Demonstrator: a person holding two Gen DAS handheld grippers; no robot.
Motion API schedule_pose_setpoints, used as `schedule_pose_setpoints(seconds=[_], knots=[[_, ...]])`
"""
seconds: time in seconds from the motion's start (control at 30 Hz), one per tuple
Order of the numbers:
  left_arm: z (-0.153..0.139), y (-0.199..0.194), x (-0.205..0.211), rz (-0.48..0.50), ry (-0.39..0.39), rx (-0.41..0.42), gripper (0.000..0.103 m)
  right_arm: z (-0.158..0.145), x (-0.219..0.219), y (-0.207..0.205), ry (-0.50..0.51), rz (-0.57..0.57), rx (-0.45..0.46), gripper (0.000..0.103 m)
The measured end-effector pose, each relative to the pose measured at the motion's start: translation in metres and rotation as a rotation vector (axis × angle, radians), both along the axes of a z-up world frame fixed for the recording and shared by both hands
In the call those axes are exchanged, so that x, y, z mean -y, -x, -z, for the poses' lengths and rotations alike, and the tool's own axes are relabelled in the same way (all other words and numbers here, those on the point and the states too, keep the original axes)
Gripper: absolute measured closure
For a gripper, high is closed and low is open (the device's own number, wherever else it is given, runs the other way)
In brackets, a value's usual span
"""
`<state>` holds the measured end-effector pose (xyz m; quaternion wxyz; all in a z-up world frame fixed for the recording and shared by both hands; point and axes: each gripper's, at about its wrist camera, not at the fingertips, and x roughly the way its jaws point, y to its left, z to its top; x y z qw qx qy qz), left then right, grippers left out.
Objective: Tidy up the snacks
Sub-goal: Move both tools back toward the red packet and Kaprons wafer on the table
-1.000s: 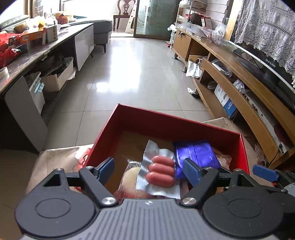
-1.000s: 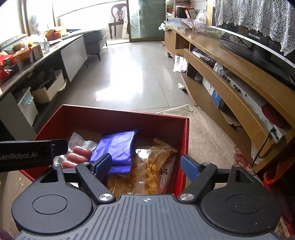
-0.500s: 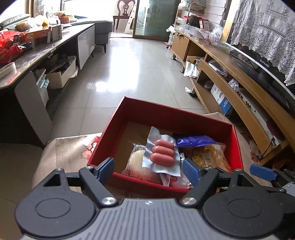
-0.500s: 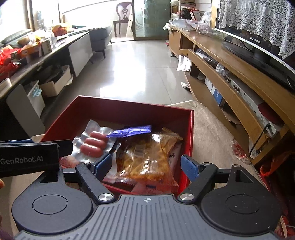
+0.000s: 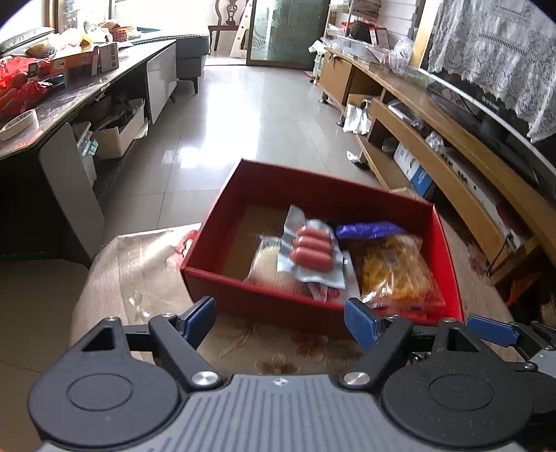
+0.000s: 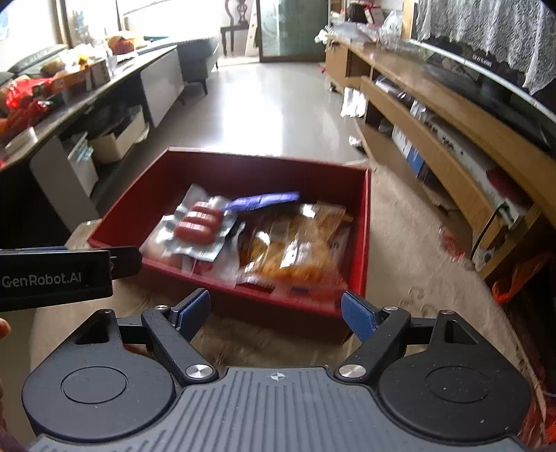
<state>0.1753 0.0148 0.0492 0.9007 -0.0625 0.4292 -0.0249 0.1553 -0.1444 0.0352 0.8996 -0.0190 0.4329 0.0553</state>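
Both grippers backed off red box (image 5: 243,299) | left gripper (image 5: 282,317), right gripper (image 6: 276,309) spread, empty | snacks blurred, probably unchanged

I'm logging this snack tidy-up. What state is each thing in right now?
Red cardboard box: open, no lid, on the patterned cloth.
Silver sausage pack: sealed, lying on other packets.
Clear bag of yellow snacks: sealed, lying flat.
Left gripper: open, empty.
Right gripper: open, empty.

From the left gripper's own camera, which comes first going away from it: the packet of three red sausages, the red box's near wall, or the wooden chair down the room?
1. Red box's near wall, just ahead of the left gripper.
2. Sausage packet, inside the box, mid-left.
3. Wooden chair, far end.
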Motion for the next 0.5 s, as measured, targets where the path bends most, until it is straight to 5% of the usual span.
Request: schedule_pose_setpoints(seconds=[0.5], knots=[[0.043, 0.045, -0.011, -0.013, -0.031, -0.135, 0.023, 0.036, 0.005, 0.039, 0.017, -0.007, -0.146, 0.016]])
